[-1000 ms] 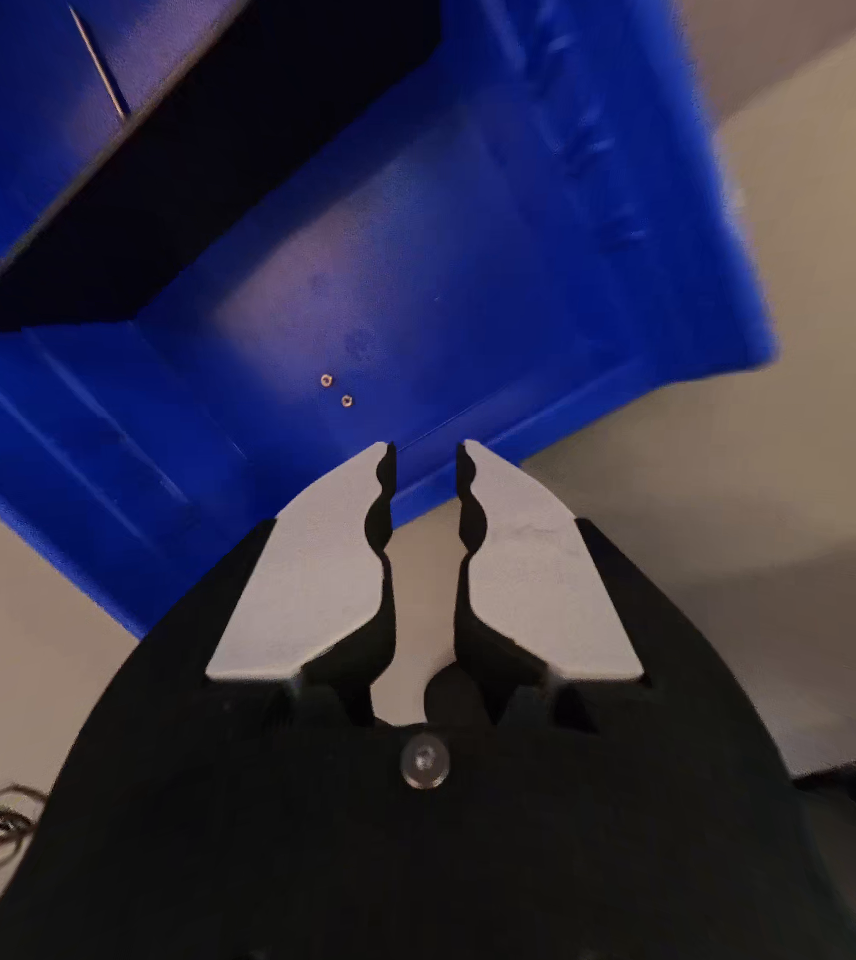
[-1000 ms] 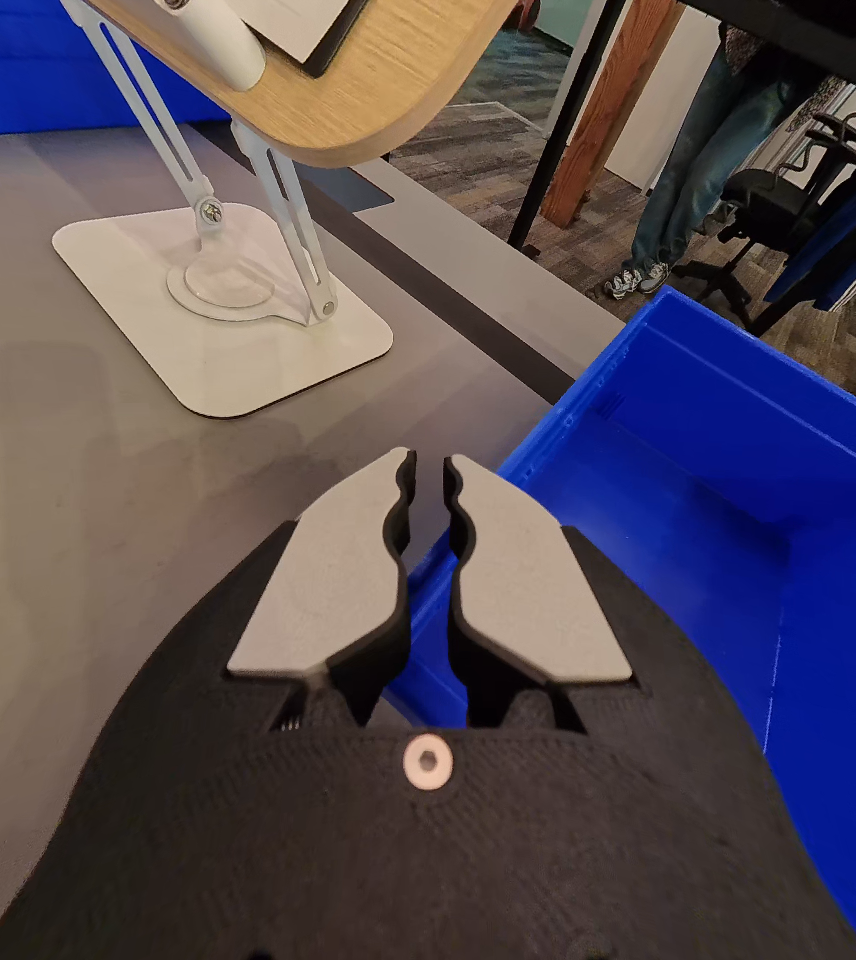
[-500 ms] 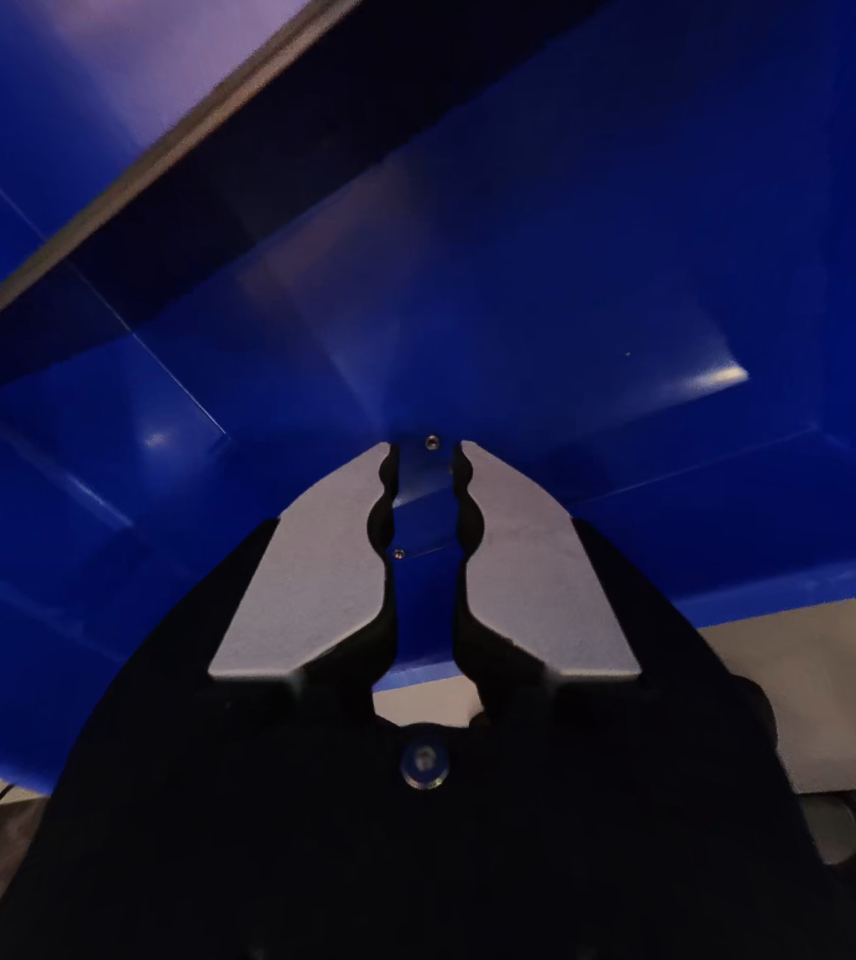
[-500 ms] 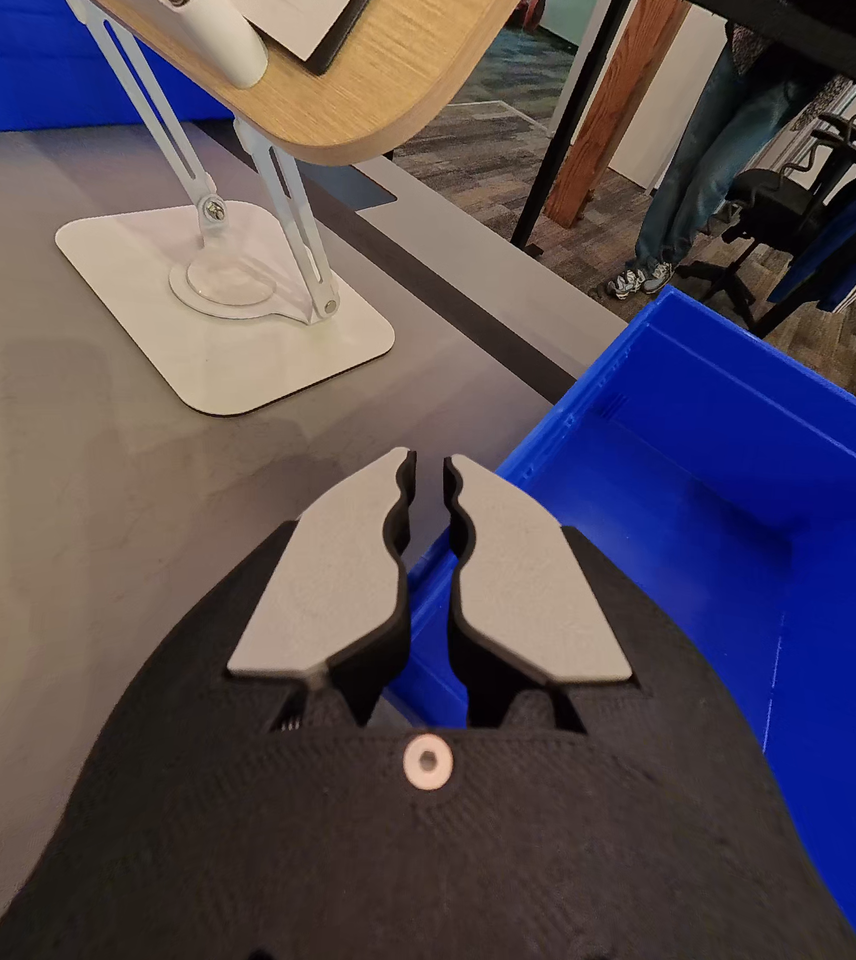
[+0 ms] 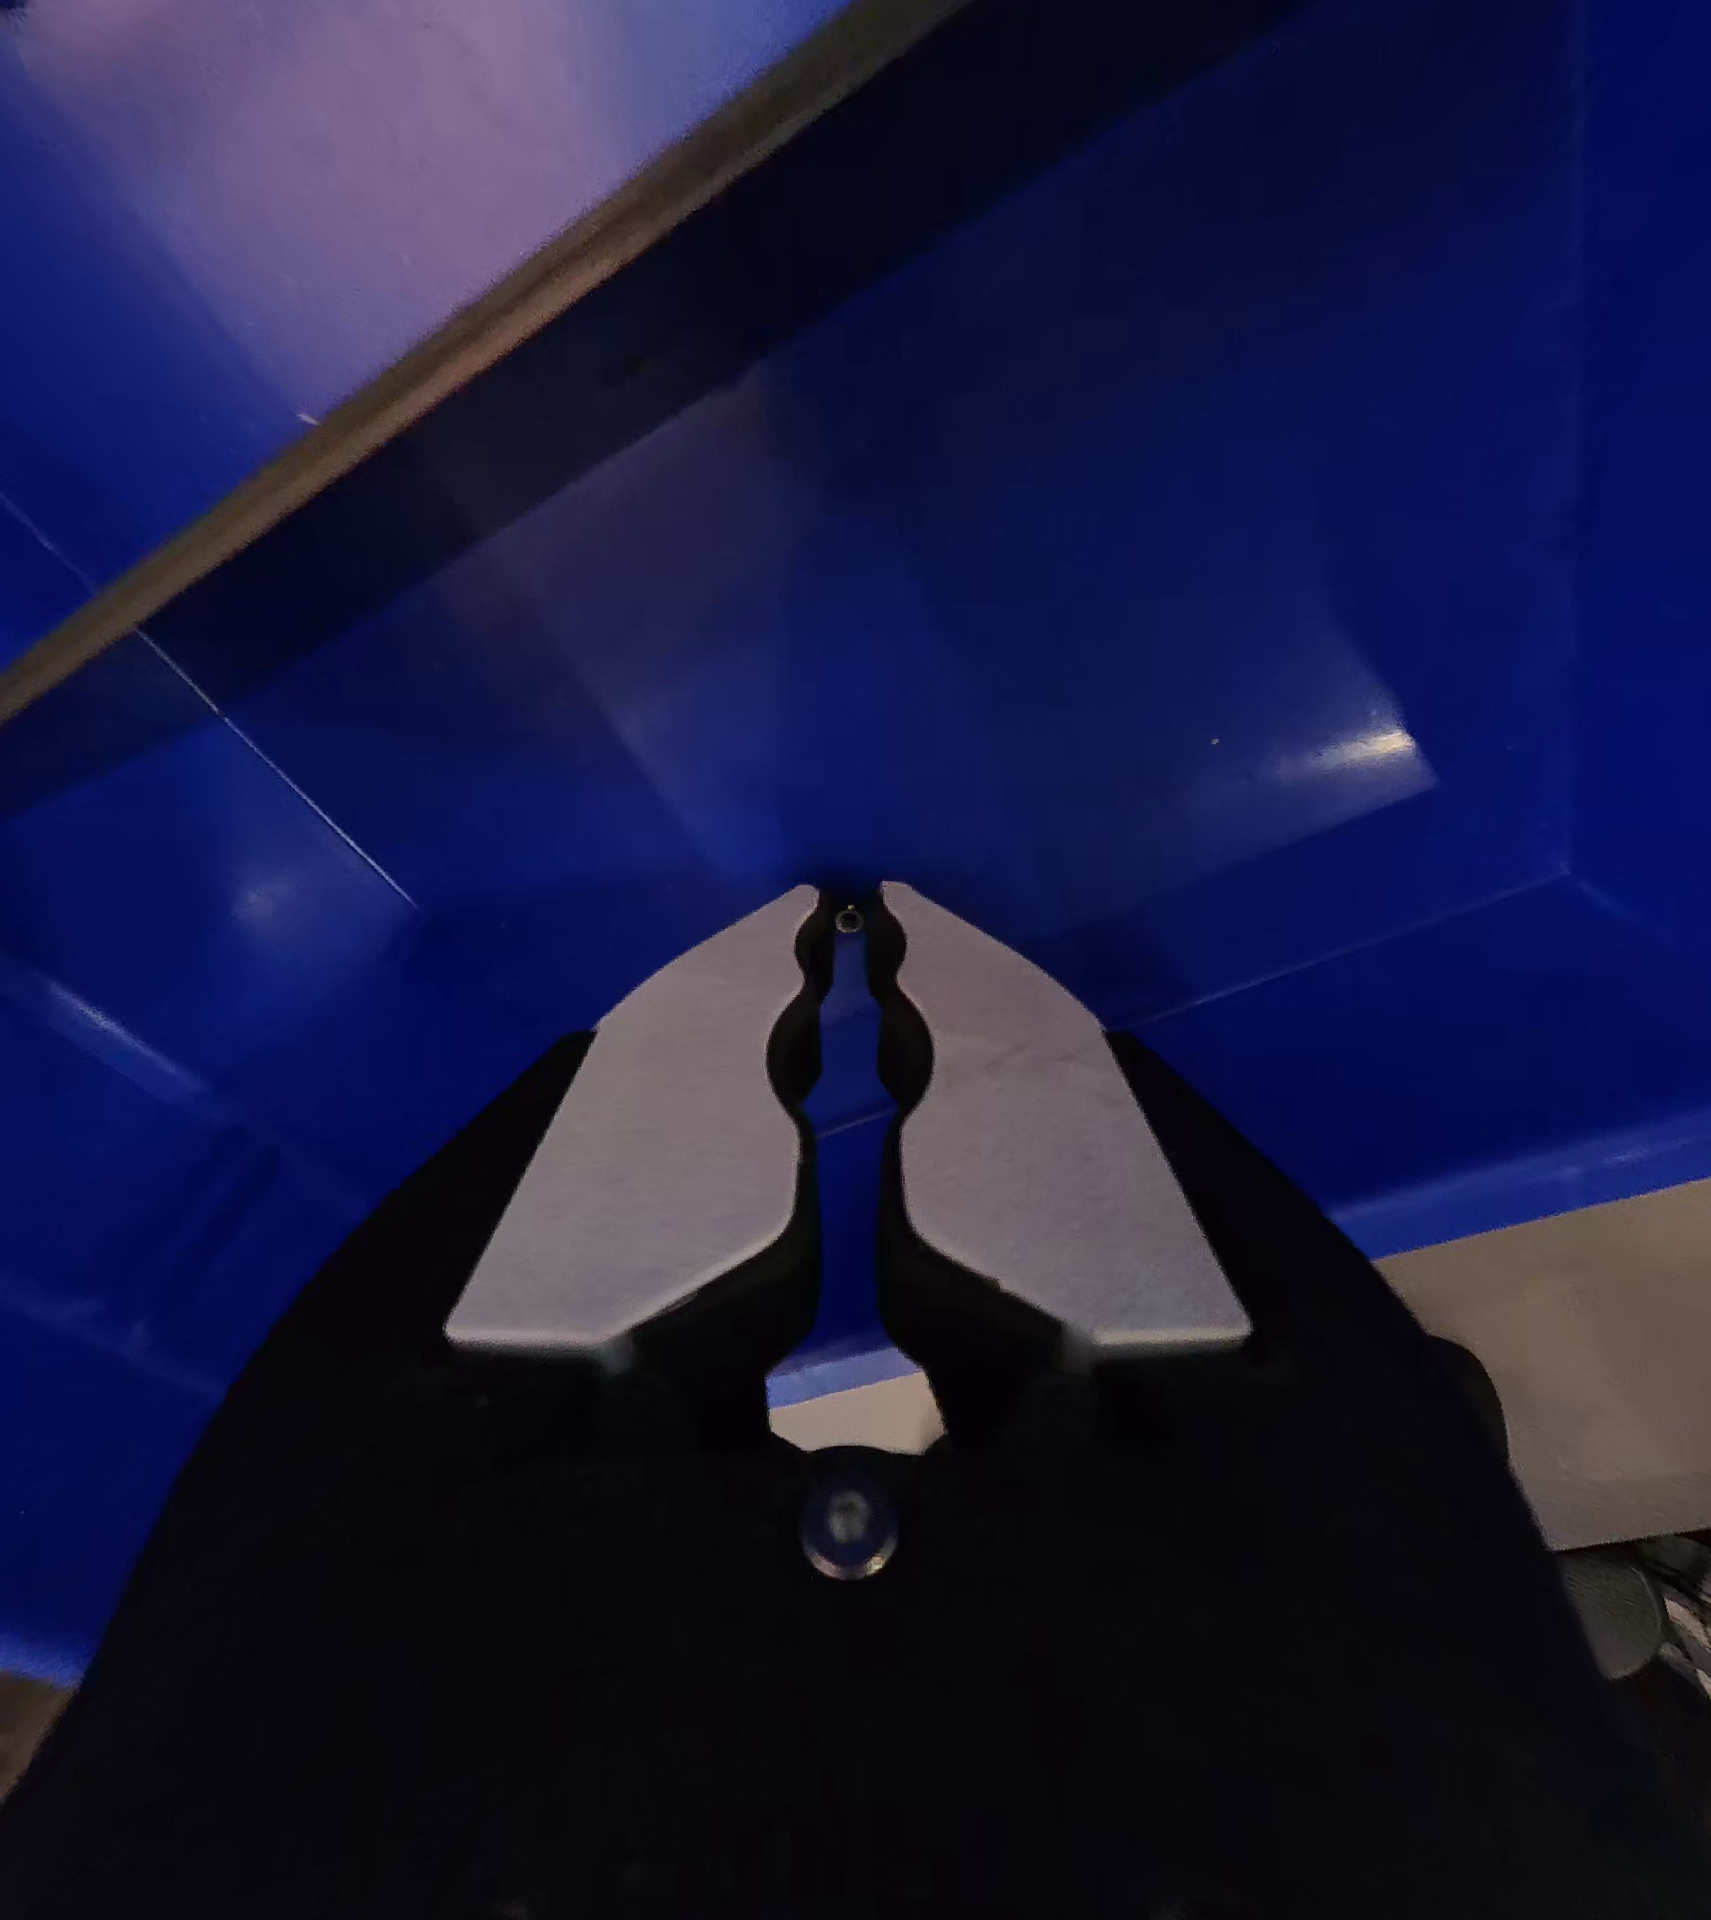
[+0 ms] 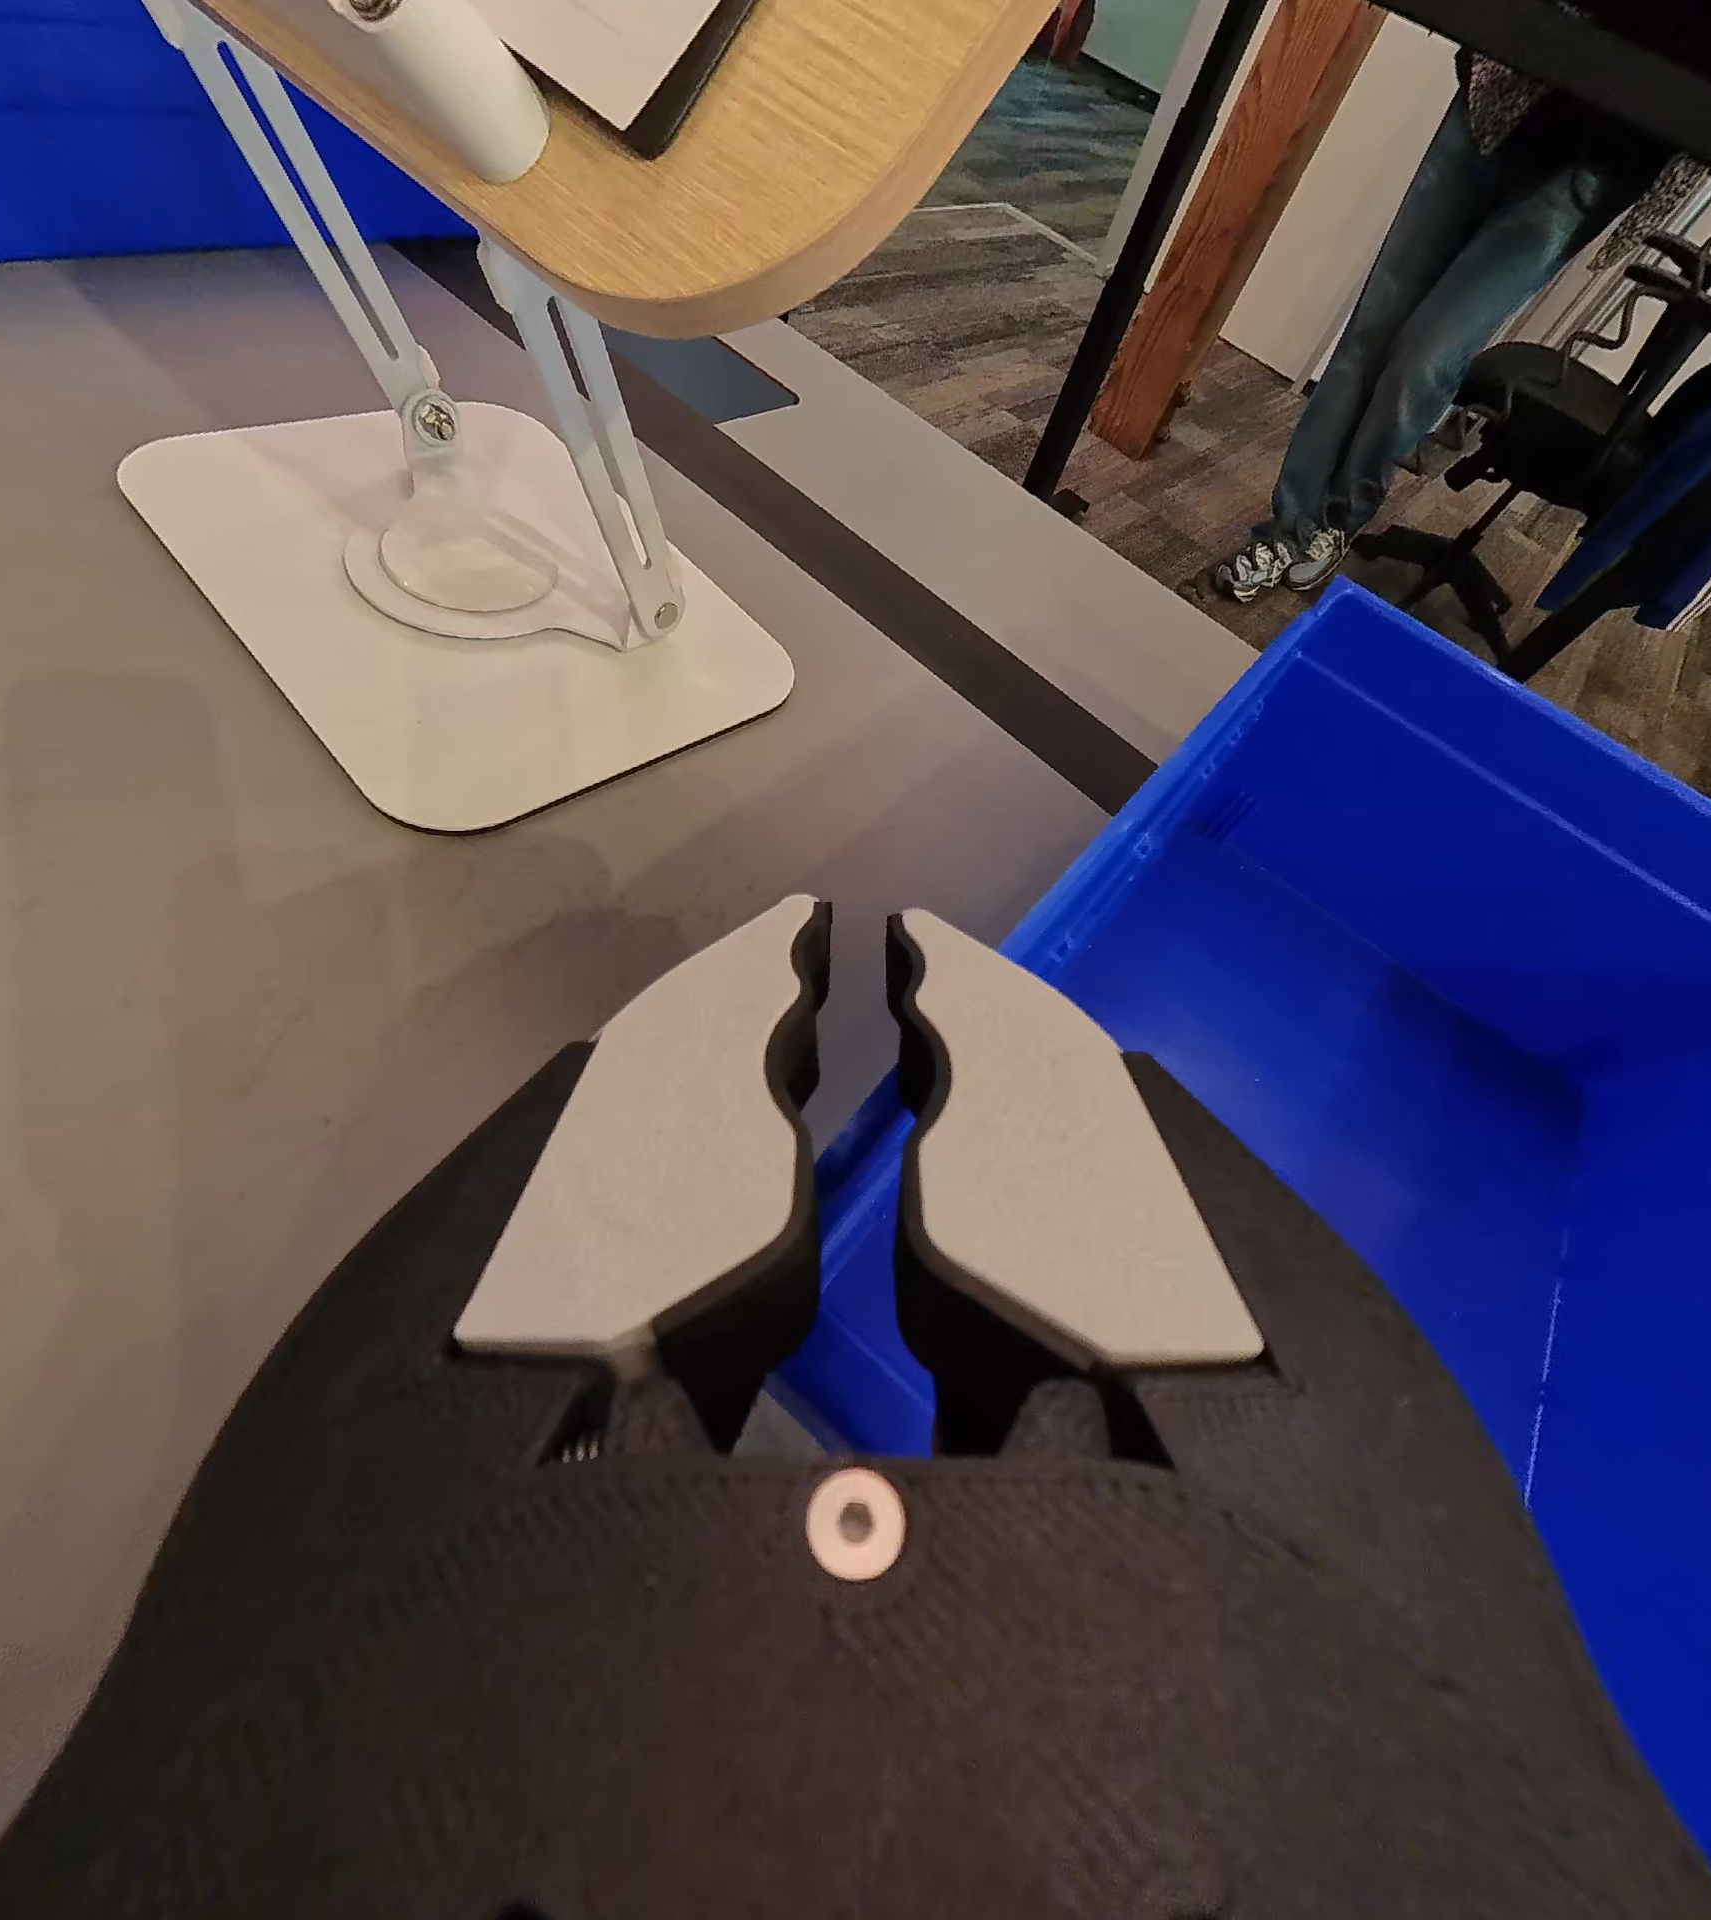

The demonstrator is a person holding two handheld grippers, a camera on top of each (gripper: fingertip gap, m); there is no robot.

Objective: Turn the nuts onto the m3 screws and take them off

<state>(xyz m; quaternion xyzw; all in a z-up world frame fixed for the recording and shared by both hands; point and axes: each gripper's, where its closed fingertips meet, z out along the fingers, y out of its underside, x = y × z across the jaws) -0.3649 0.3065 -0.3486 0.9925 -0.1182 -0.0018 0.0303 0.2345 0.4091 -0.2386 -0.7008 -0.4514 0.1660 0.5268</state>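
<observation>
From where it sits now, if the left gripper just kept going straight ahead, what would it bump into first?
Most likely the floor of the blue bin. The left gripper points down into it, with a tiny ring-shaped metal piece between its fingertips. How far off the floor lies is hard to judge.

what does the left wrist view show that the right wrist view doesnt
Only the left wrist view: the left tool deep inside a blue bin, fingertips around a tiny metal ring, and a black divider.
Only the right wrist view: the right tool, holding nothing, a white stand, a person's legs.
Both: blue bin plastic, grey table.
</observation>
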